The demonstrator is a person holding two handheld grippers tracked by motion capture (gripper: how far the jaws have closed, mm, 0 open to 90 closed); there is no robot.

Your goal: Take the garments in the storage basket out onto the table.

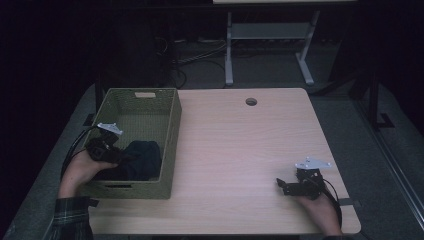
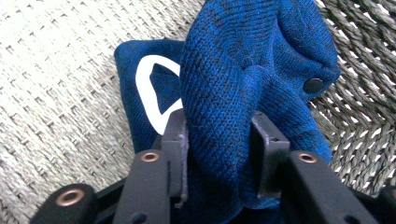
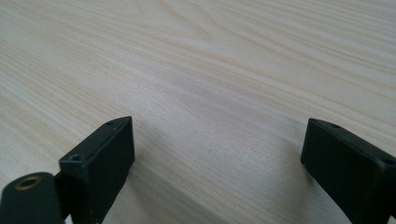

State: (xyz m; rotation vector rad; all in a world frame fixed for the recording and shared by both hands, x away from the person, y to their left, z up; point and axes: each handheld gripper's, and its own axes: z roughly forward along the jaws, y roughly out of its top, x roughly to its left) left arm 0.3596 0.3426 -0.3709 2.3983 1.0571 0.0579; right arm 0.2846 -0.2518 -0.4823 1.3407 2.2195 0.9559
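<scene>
A dark blue knitted garment (image 1: 145, 157) lies in the near end of a woven olive basket (image 1: 175, 130) at the table's left. My left gripper (image 1: 120, 156) reaches into the basket from the left. In the left gripper view its jaws press on a thick fold of the blue garment (image 2: 233, 70), so my left gripper (image 2: 217, 126) is shut on the fabric. A white emblem (image 2: 149, 88) and a dark snap button (image 2: 313, 85) show on the cloth. My right gripper (image 1: 281, 185) rests low over the table near its front right, and in its own view my right gripper (image 3: 217, 140) stands open over bare wood.
The light wooden table (image 1: 240, 145) has a round cable hole (image 1: 251, 101) near its far edge. Beyond the table stand the white legs of another desk (image 1: 229, 50), with cables on the dark floor.
</scene>
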